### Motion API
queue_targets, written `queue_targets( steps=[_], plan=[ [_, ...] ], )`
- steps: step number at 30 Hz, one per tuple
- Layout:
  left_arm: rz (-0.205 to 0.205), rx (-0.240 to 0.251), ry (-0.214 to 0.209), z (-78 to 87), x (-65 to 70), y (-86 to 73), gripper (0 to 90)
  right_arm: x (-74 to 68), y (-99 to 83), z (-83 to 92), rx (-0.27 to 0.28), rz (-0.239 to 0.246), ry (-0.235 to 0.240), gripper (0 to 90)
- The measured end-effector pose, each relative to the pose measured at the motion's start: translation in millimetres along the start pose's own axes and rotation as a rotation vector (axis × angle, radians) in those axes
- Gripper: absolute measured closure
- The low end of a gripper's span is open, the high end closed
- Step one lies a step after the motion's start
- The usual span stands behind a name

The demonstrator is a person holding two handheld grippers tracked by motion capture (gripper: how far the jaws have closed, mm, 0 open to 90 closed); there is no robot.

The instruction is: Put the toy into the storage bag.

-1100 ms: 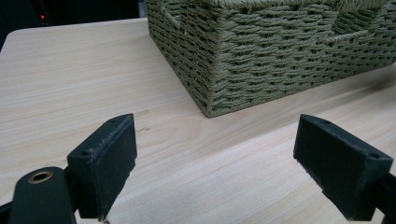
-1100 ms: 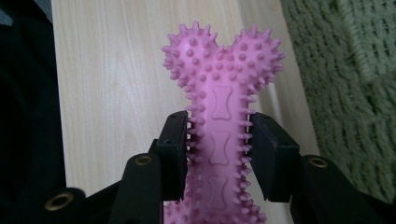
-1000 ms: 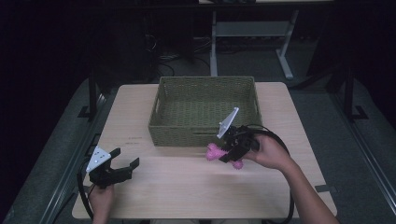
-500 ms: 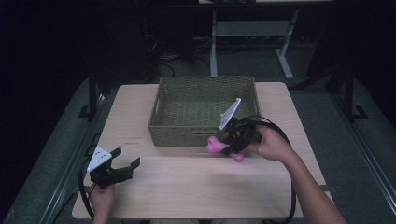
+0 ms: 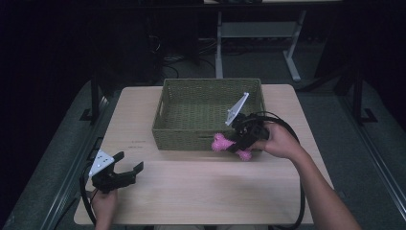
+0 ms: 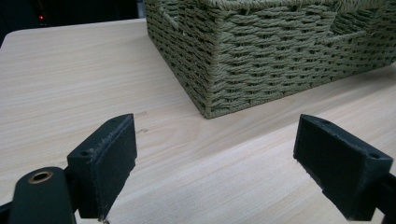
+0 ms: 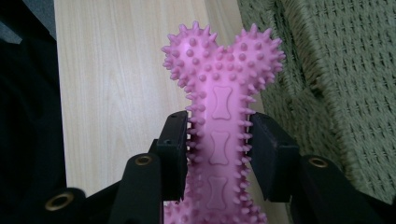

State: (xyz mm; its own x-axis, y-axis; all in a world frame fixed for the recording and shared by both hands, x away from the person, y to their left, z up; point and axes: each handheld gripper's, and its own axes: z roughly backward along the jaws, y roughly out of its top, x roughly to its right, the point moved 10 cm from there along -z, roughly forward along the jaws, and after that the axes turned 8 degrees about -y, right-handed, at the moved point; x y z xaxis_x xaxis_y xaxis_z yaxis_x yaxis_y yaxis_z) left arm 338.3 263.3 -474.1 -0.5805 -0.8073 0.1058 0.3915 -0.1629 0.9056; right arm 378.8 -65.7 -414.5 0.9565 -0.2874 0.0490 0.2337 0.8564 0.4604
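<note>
The right tongs clamp a pink bone by its shaft, both pads pressed into the spiky sides (the right gripper view shows this best, with the knobbed end sticking out past the fingertips). From the high view, the bone hangs above the tabletop just in front of the basket, its near end level with the basket's front wall and close to the right front corner; whether it touches the weave cannot be told. A hand carries these tongs from the right, with a black cable looping back along the forearm and a grey plate tilted up over the basket rim. The left tongs sit low at the front left corner of the tabletop, well apart from the basket, held by the other hand. Their jaws stand wide with nothing between them, and in the left gripper view they face the basket's near corner across bare wood.
</note>
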Motion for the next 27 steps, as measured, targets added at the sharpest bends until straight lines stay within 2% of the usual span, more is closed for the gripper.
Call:
queue_targets(
  steps=[14, 27],
  plan=[
    [0.000, 0.002, 0.000, 0.5, -0.1, 0.3, 12.8, 9.6, 9.4, 10.4, 0.015, 0.004, -0.003, 58.4],
    [0.002, 0.004, 0.000, 1.4, -1.0, 0.2, 12.8, 22.0, 17.3, 15.2, 0.005, 0.011, -0.014, 58.4]
  ],
)
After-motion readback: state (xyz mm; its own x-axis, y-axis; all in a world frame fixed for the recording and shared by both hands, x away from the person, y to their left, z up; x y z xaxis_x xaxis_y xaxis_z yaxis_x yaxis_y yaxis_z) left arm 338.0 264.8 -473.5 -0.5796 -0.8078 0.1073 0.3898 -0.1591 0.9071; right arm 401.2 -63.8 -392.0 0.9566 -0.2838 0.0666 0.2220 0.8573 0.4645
